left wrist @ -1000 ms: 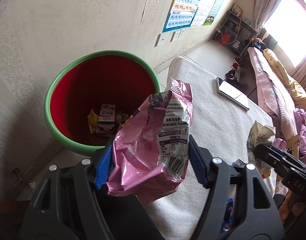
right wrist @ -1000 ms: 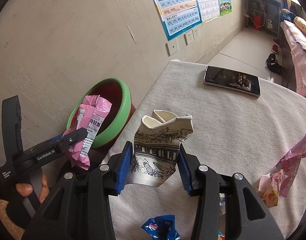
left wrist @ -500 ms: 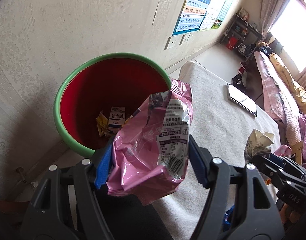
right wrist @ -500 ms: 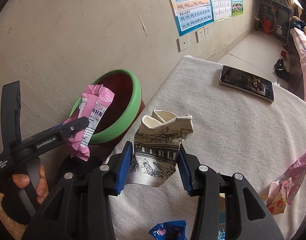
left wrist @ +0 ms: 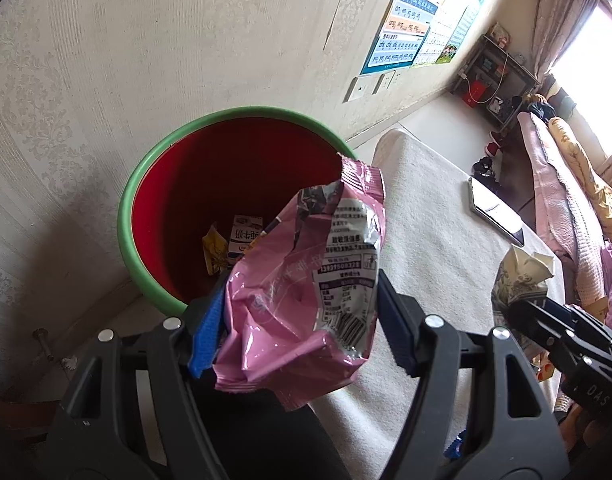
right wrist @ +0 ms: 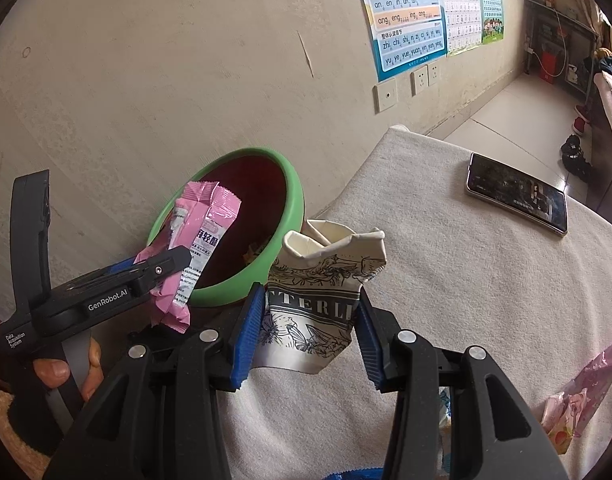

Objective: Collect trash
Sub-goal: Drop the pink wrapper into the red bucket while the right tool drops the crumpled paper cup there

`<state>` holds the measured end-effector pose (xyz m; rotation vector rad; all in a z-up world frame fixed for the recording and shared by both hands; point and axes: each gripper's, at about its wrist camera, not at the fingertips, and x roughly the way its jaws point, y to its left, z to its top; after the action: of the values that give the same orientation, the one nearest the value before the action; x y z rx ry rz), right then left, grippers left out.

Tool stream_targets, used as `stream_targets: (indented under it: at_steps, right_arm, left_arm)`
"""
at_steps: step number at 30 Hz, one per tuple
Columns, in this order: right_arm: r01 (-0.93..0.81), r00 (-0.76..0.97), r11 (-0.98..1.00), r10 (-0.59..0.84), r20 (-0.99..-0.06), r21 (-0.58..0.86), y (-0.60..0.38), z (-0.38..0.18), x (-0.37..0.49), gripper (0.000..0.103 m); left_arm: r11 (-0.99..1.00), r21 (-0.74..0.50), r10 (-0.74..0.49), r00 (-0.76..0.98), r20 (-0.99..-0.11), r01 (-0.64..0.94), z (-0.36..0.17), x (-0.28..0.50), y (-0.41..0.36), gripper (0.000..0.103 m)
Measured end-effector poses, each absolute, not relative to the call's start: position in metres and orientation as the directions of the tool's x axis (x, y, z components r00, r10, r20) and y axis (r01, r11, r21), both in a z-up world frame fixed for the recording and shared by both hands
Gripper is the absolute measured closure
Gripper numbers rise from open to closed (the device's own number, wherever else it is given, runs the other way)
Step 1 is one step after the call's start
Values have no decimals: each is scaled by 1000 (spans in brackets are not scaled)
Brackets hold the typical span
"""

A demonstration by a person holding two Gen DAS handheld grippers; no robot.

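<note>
Holding pink snack wrapper (left wrist: 306, 292) between pads, left gripper (left wrist: 301, 320) clamped on it, wrapper standing upright, long axis up. Red bin with green rim (left wrist: 123, 216) lies just ahead and below, slightly left; left hand nearer to it. Right gripper (right wrist: 306, 320) clamped on crushed paper cup (right wrist: 326, 292), over table edge, bin ahead-left. Bin holds milk carton (left wrist: 245, 238) already. Beige cloth table (right wrist: 466, 280), phone (right wrist: 518, 200) far side, more wrappers (right wrist: 574, 408) near right. Wall with posters (right wrist: 406, 12) behind.
</note>
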<state>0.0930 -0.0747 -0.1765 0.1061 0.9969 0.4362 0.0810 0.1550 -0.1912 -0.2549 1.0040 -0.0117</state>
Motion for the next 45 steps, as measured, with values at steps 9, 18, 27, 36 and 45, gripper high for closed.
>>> stream_targets:
  at_steps: [9,18,27,36,45]
  right_arm:
    - [-343,456,899,414,-788,274,-54,-175,108,60]
    - [-367,430,888,425,-797,276,-38,-181,118,60]
    - [-368,413,887,426,-805,280,-35,-188,121,60]
    - [-368,417,887,426,-803,279,-33,-189,126,60]
    - [-429,440,860,466,-767,276,-6,-171,136,59]
  left_arm:
    - [969,-206,-103,539,-836,-135,-190,84,163,37]
    - [966,-199,-88,519,-850,-162,-197,90,167,37]
    - [966,-191,-79,506,-859,-173,-204,106,169,37]
    - [968,-181,-69,512,-856,-172,-204,115,167,37]
    - [953,-172,-17,522,-853,-250,-206,110,178,29]
